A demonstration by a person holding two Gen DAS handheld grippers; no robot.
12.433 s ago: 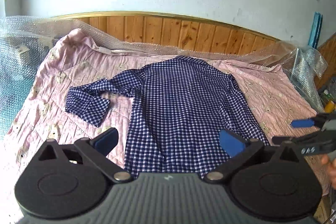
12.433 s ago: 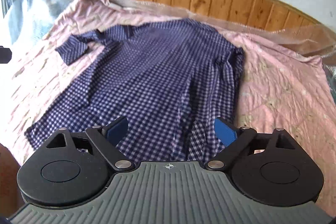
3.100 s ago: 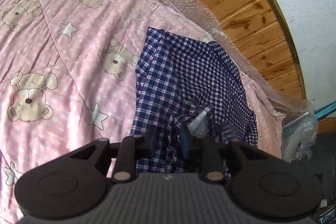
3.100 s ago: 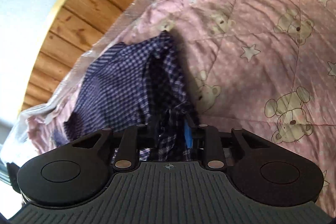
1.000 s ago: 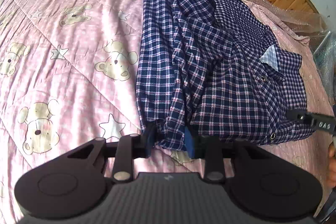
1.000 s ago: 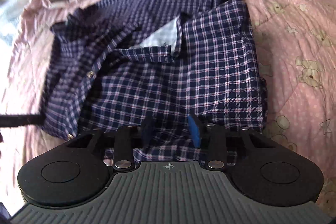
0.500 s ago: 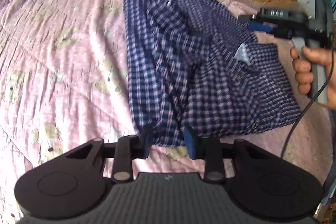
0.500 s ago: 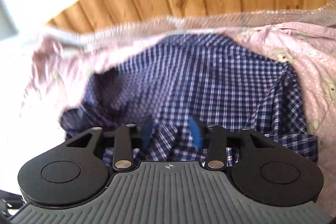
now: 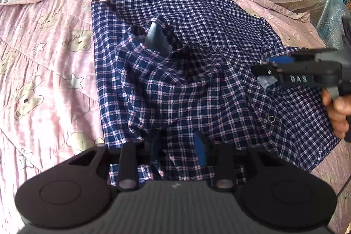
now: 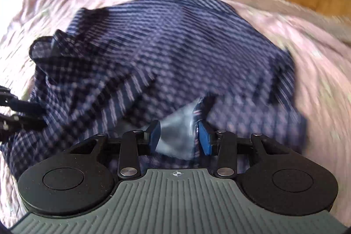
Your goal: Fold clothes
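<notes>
Pink bear-print bedspread [image 9: 50, 71] under a rumpled navy checked shirt [image 9: 197, 84]; left tongs [image 9: 178, 146] opening around its hem, right tongs [image 10: 179, 137] closing around its collar.

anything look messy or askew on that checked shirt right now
Yes. The checked shirt on the pink quilt is rumpled rather than flat: a cuff stands open on top, showing its pale lining, and creases bunch through the middle. The right edge by the right tongs lies skewed.
</notes>
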